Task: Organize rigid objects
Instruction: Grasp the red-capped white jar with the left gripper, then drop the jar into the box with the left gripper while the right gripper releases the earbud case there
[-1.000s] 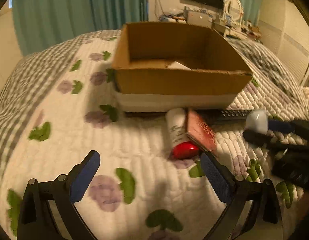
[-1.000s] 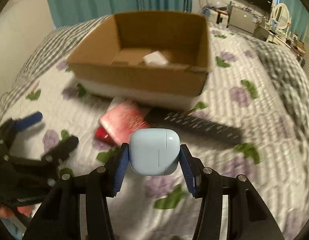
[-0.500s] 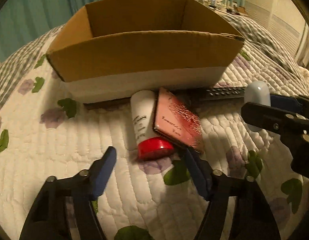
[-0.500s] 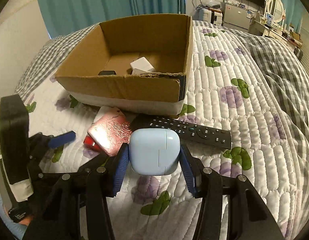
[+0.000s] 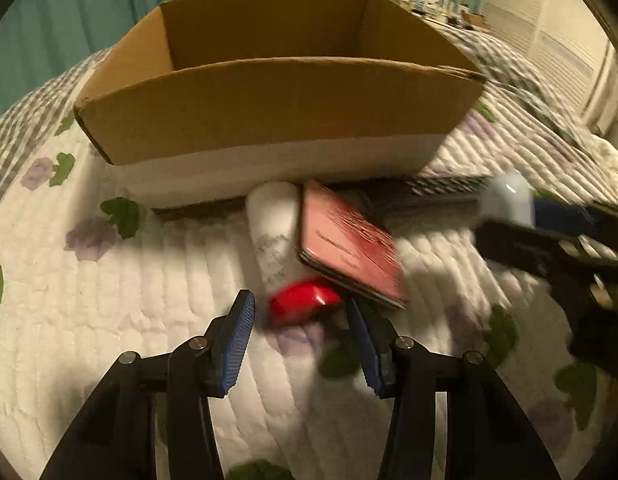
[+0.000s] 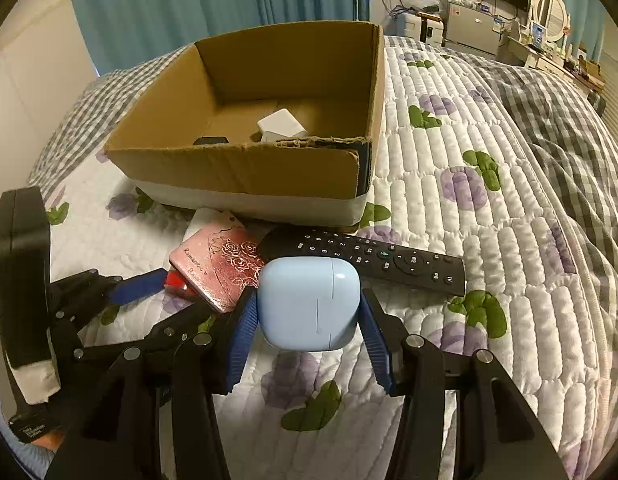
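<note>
Left tool (image 5: pixel 299 320) pitched steeply down, jaws closing around the red cap (image 5: pixel 305 304) of a white bottle (image 5: pixel 273 220), not yet pinching, right tool (image 6: pixel 305 312) at three o'clock clamping a blue earbud case (image 6: pixel 307 304), cardboard box (image 5: pixel 269 108) at twelve on the bed (image 5: pixel 109 320).

You've brought your left claw (image 5: pixel 299 322) down and in toward the bottle's red cap (image 5: pixel 305 305) beside the pink case (image 5: pixel 349 250), its jaws closing from wide apart around that cap.
</note>
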The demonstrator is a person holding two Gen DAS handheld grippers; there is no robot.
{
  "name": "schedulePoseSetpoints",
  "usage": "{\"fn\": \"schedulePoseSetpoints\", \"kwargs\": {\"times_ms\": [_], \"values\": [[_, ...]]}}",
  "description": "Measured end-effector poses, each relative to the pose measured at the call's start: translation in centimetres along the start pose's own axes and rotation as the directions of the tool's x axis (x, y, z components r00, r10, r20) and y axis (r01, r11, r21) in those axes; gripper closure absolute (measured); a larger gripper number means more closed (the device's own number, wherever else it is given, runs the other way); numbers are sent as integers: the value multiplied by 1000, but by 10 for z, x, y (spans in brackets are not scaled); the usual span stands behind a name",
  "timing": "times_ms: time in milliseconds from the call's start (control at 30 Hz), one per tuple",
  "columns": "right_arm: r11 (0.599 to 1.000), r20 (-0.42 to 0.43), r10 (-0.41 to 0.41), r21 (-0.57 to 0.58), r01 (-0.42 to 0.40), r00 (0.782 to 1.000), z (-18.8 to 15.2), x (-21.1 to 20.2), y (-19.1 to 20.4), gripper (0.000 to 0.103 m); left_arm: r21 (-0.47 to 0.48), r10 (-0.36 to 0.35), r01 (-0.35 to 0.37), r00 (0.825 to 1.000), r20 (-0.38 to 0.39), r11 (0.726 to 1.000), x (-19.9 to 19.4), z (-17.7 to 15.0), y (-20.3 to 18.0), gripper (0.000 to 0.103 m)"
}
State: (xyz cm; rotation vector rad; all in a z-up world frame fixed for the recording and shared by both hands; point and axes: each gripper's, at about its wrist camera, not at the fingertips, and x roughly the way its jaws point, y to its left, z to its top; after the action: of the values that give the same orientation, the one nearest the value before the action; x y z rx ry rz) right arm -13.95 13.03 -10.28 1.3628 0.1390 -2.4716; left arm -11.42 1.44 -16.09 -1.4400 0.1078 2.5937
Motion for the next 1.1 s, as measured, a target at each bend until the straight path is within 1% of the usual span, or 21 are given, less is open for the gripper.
{"fn": "schedulePoseSetpoints", "kwargs": {"times_ms": [33, 100, 233, 300, 367, 400, 467, 500, 600, 633, 667, 700, 800, 900, 967, 1033, 1100], "values": [[1000, -2, -2, -2, 2, 1000, 0, 1, 0, 53, -11, 2, -2, 1000, -4, 1000, 7, 2, 2, 55], [1000, -2, -6, -6, 6, 1000, -1, 1, 1, 53, -33, -1, 1, 1000, -13, 999, 10, 3, 7, 66], [1000, -2, -3, 1, 3, 1000, 0, 0, -1, 53, -34, 32, -32, 999, 1, 999, -4, -8, 14, 66], [1000, -3, -1, -1, 1, 1000, 0, 1, -1, 53, -49, 8, -8, 1000, -4, 999, -13, -15, 19, 66], [1000, -4, -3, -5, 3, 1000, 1, 3, 1, 53, -42, -11, 11, 1000, -13, 999, -16, -17, 21, 66], [1000, -6, -4, -7, 4, 1000, 1, 5, 2, 53, -41, -6, 5, 1000, -14, 999, -15, -15, 22, 65], [1000, -9, -11, -15, 10, 1000, 2, 6, 4, 53, -43, 28, -29, 999, -15, 999, -9, -7, 25, 56], [1000, -9, -16, -23, 16, 1000, 1, 7, 6, 53, -37, 53, -53, 998, -15, 998, -12, -8, 15, 50], [999, -8, -20, -27, 20, 1000, 1, 6, 5, 53, -53, 89, -90, 996, -9, 995, -4, 0, 25, 49], [1000, -8, -21, -24, 20, 1000, 1, 6, 5, 53, -64, 90, -90, 996, -10, 994, -7, 1, 36, 52], [1000, -8, -21, -22, 21, 1000, 1, 7, 4, 53, -73, 82, -82, 997, -11, 994, -5, 2, 40, 57], [1000, -9, -23, -21, 23, 1000, 1, 7, 4, 53, -87, 58, -59, 998, -14, 994, -5, 1, 43, 66], [999, 0, -33, -27, 33, 999, 0, 4, 5, 53, -96, 49, -50, 999, -12, 994, -13, -4, 48, 66], [999, 23, -35, -37, 36, 999, 1, -2, 7, 53, -96, 37, -36, 999, 6, 995, -28, -14, 50, 66], [998, 48, -32, -43, 35, 998, 3, -10, 10, 53, -113, 38, -35, 999, 23, 993, -40, -19, 50, 66], [999, 68, -21, -41, 24, 997, 7, -17, 11, 53, -123, 25, -18, 998, 51, 992, -54, -20, 49, 66], [998, 90, -24, -47, 28, 996, 11, -25, 14, 53, -119, 23, -12, 995, 94, 993, -70, -9, 36, 66]]}}
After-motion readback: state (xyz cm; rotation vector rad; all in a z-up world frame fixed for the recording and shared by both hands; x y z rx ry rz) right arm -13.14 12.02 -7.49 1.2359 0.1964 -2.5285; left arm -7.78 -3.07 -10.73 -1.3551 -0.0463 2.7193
